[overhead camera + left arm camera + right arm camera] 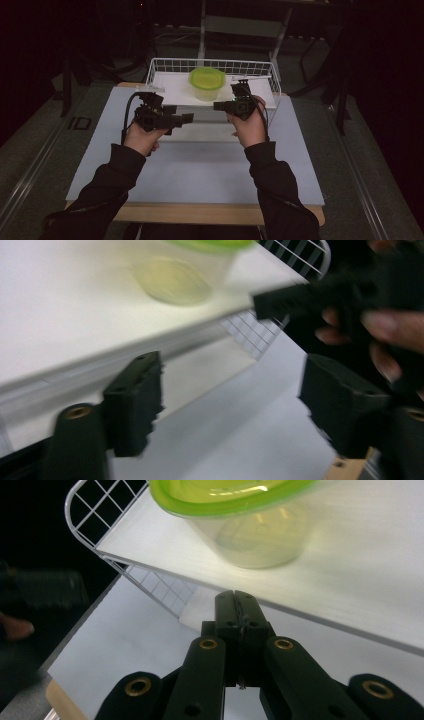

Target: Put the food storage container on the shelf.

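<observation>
The clear container [206,85] with its green lid [207,77] stands upright on the white shelf board [172,90] inside the wire basket [161,64], roughly midway along the board and a little back from its front edge; in the right gripper view the same container [255,542] looks empty, its lid [220,497] seated all round as far as can be seen. Neither gripper touches it. The right gripper [239,611] has its jaws pressed together with nothing between them, and it sits low, in front of and below the board's edge, pointed toward the container. The left gripper [227,410] is spread wide, holding nothing, with its 2 jaws well apart over the pale table [240,435]; that view is blurred, but it shows the container's base [175,280] on the board above and beyond, and the other hand [385,335] with its gripper close by on the right. From the high view the left gripper [180,119] and the right gripper [226,105] both hang just short of the basket, 1 at each side of the container's line. As I judge it, the work is at its start: the container has not been gripped or lifted, and its lid is on. What remains is the whole handling, beginning with the reach over the board's edge, for which the right gripper would first have to open.
</observation>
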Action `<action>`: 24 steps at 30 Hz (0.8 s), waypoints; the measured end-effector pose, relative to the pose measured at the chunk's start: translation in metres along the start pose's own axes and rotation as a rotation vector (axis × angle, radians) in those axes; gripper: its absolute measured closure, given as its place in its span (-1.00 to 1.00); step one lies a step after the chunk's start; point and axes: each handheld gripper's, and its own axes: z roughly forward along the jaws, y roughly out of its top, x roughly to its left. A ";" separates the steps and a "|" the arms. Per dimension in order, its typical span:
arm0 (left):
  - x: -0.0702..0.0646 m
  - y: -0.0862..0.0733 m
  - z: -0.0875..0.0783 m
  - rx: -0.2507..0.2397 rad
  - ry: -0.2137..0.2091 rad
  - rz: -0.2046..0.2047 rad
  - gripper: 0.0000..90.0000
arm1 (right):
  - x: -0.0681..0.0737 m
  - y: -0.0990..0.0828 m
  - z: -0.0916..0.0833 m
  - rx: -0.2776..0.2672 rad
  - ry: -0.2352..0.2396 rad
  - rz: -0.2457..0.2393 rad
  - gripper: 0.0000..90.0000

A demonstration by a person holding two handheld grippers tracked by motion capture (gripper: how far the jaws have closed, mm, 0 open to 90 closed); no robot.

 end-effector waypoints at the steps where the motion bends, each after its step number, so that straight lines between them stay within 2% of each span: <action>1: -0.001 -0.006 0.001 -0.009 -0.002 0.006 -0.56 | 0.001 0.000 0.001 -0.005 0.004 0.001 0.99; 3: -0.004 -0.019 0.003 -0.015 0.026 0.018 -0.64 | 0.002 0.001 0.004 -0.021 0.014 0.007 0.95; 5: -0.007 -0.034 0.007 -0.013 0.019 0.040 -0.69 | 0.002 0.002 0.006 -0.031 0.015 0.009 0.91; 7: -0.009 -0.047 0.010 -0.012 0.007 0.059 -0.87 | 0.002 0.003 0.009 -0.033 0.010 0.015 0.88; 10: -0.012 -0.061 0.011 -0.020 0.015 0.075 -0.92 | 0.000 0.007 0.009 -0.044 -0.006 0.021 0.89; 14: -0.013 -0.071 0.010 -0.029 -0.015 0.066 -0.92 | -0.002 0.013 0.011 -0.051 -0.018 0.038 0.89; 16: -0.013 -0.075 0.010 -0.019 -0.013 0.079 -0.92 | -0.002 0.016 0.012 -0.053 -0.026 0.041 0.89; 19: -0.013 -0.078 0.008 -0.020 -0.024 0.073 -0.92 | -0.004 0.020 0.017 -0.047 -0.055 0.036 0.87; 24: -0.011 -0.082 0.008 -0.022 -0.024 0.085 -0.92 | -0.008 0.023 0.022 -0.043 -0.059 0.052 0.86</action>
